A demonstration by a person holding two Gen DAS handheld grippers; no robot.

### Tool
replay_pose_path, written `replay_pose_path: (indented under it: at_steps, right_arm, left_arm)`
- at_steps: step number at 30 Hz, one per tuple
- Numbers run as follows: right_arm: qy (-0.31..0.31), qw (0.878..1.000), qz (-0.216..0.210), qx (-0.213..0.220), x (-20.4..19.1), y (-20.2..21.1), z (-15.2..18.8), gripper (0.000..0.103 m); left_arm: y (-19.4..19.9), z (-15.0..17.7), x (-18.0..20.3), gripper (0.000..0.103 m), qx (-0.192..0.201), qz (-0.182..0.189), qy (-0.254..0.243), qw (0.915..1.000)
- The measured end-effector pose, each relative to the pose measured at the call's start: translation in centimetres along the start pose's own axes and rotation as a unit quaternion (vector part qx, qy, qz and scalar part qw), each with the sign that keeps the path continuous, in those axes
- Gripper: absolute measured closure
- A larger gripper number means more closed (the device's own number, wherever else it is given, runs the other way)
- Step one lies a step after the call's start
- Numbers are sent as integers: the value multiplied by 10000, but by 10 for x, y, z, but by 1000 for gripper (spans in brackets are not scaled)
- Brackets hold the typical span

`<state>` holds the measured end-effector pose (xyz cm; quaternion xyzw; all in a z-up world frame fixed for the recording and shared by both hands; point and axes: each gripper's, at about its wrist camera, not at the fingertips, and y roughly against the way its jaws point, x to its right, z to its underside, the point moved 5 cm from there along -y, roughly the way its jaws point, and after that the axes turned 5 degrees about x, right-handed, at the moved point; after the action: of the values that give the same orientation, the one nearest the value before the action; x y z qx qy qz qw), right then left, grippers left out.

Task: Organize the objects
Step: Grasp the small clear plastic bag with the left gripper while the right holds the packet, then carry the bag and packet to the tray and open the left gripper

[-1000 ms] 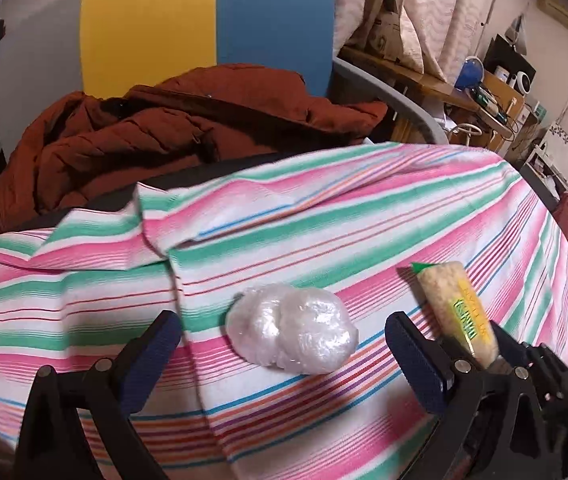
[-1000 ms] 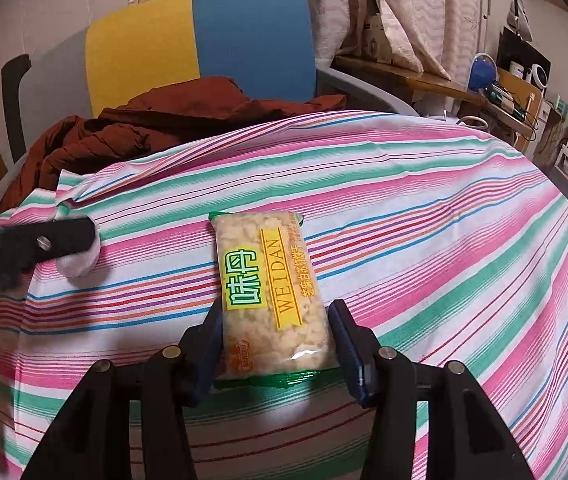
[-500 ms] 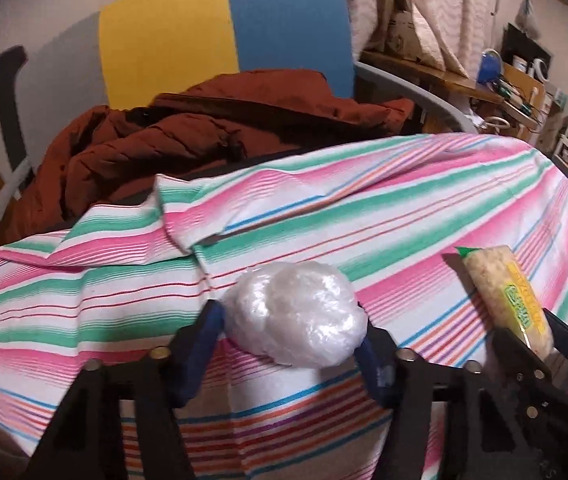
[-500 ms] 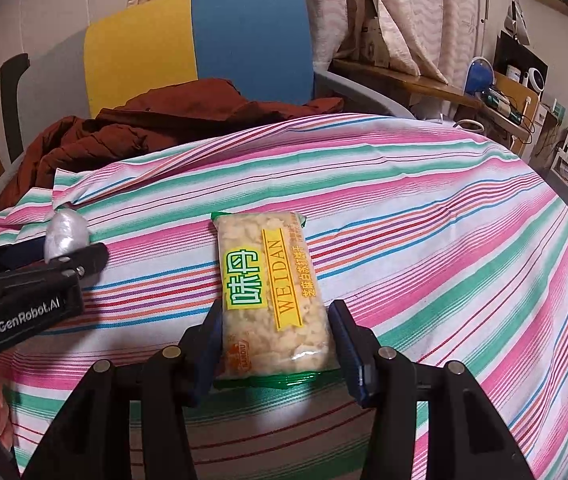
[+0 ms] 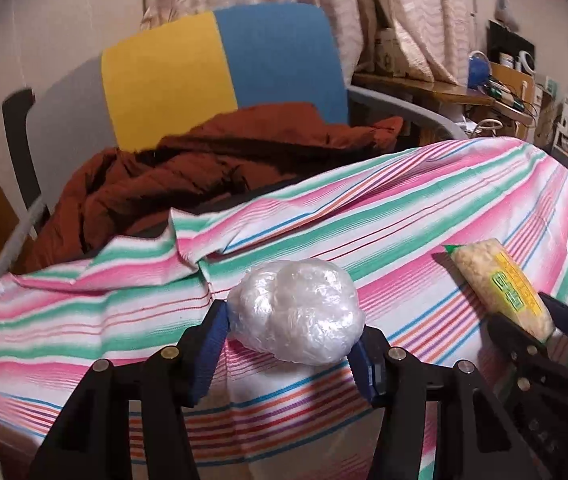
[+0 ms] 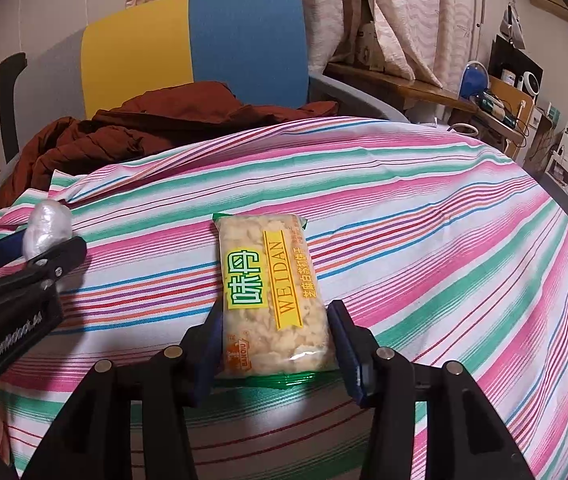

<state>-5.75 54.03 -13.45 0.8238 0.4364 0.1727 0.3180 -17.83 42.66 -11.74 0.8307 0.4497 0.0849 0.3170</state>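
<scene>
A white bundle wrapped in clear plastic (image 5: 295, 312) sits between the blue pads of my left gripper (image 5: 289, 332). The jaws are closing and both pads press into its sides. In the right wrist view the same bundle (image 6: 48, 224) shows at the far left, held in the left gripper (image 6: 44, 248) just above the cloth. A yellow-and-green snack packet (image 6: 268, 280) lies lengthwise on the cloth, its near end clamped by my right gripper (image 6: 275, 316). The left wrist view shows that packet (image 5: 495, 284) at the right.
A pink, green and white striped cloth (image 6: 443, 240) covers the surface, with a folded-up corner (image 5: 164, 256) at the back left. Behind it stands a yellow-and-blue chair (image 5: 220, 68) with a rust-brown jacket (image 5: 188, 176). A cluttered desk (image 6: 495, 112) is at the right.
The left gripper went from wide open around the plastic bundle to closed on it, and its view tipped up and shifted. The right gripper and snack packet stayed put.
</scene>
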Motion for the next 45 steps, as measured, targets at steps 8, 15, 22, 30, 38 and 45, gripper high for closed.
replay_pose_path:
  at_steps: [8, 15, 22, 30, 38, 45]
  right_arm:
    - [-17, 9999, 146, 31, 3, 1, -1, 53]
    - [8, 9994, 288, 202, 3, 8, -3, 53]
    - [29, 9974, 273, 666, 0, 33, -7, 53]
    - [-344, 9980, -101, 518, 3, 57, 9, 53]
    - [-448, 9965, -619, 330, -11, 96, 40, 53]
    - [-637, 9937, -918, 115, -22, 125, 63, 53]
  left_arm:
    - [22, 5, 2, 46, 272, -94, -226, 9993]
    - [42, 19, -5, 46, 295, -115, -186, 9993]
    - [62, 38, -16, 46, 232, -185, -83, 9995]
    - [78, 60, -28, 46, 68, -210, 50, 9997]
    - [99, 76, -37, 46, -252, 110, 339, 9990]
    - [150, 89, -34, 46, -160, 582, 444, 9972]
